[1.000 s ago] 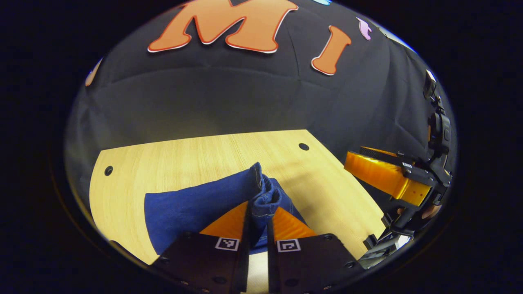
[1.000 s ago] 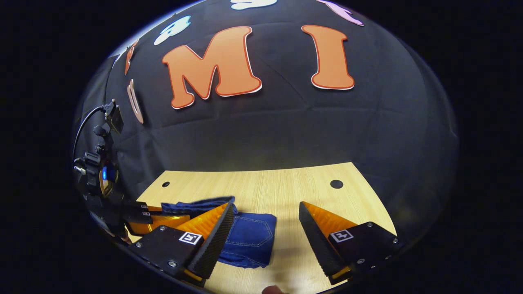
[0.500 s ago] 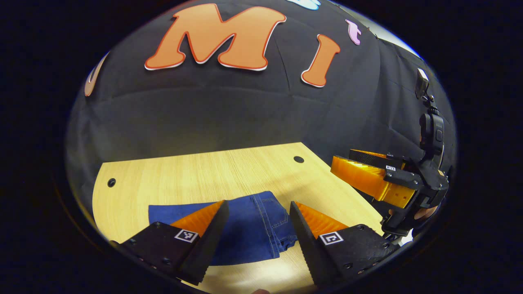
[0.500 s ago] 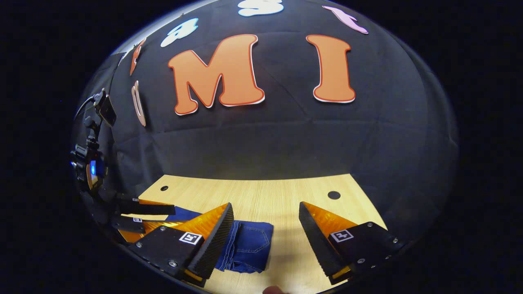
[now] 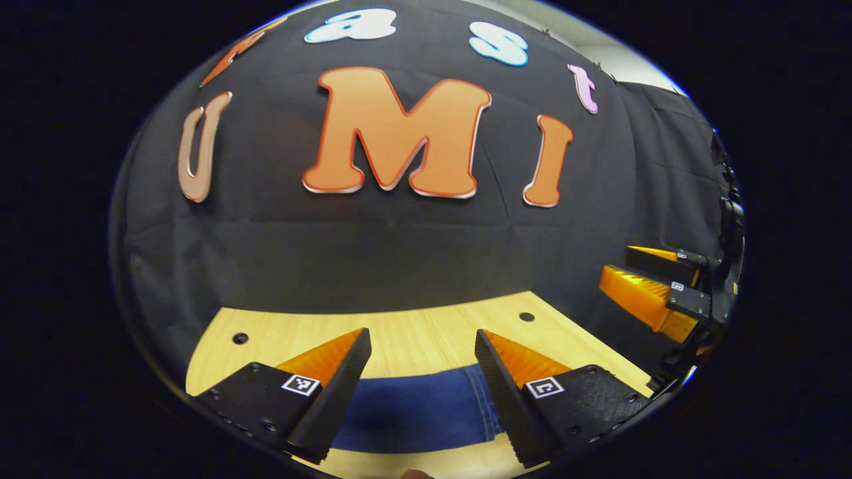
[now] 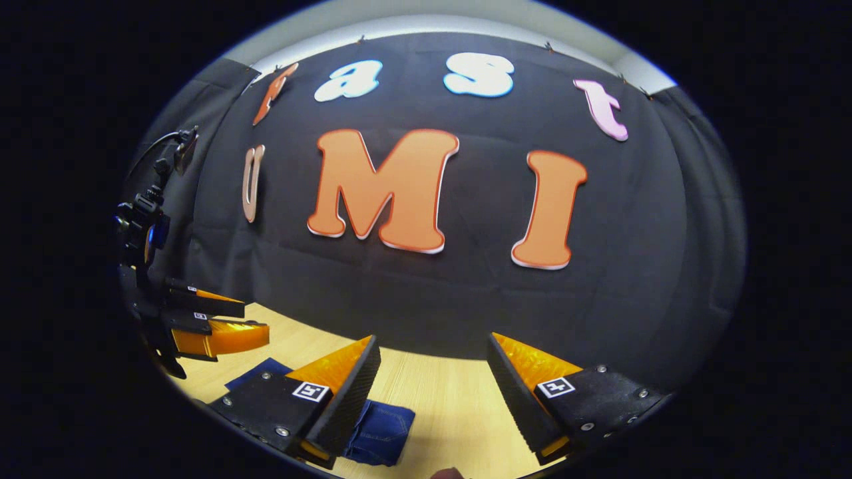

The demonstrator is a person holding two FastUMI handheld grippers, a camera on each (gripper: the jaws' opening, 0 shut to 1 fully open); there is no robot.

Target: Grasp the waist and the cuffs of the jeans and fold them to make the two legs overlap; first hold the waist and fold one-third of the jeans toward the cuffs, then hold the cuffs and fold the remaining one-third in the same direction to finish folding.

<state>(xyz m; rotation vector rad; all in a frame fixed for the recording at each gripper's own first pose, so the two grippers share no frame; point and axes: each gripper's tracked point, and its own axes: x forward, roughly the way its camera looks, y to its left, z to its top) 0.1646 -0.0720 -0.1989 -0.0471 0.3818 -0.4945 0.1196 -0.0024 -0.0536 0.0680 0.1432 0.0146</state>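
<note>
Jeans (image 5: 413, 412) lie folded into a compact blue bundle on the light wooden table (image 5: 426, 329), flat on the surface and free of both tools. In the left gripper view the left gripper (image 5: 421, 346) hangs above the near part of the denim with its two orange-and-black fingers spread wide apart, nothing between them; the cloth shows in the gap below, with a stitched seam near its right end. At the far right of that view the right gripper (image 5: 642, 279) is raised off the table, its orange fingers one above the other with a gap between them.

In the right gripper view the right gripper (image 6: 432, 352) is likewise spread wide and empty, bare tabletop (image 6: 439, 399) under the gap. The folded jeans (image 6: 381, 432) sit low and left there, partly hidden behind the left-hand finger. Farther left, the left gripper (image 6: 246, 318) hovers above the table edge, fingers parted.
</note>
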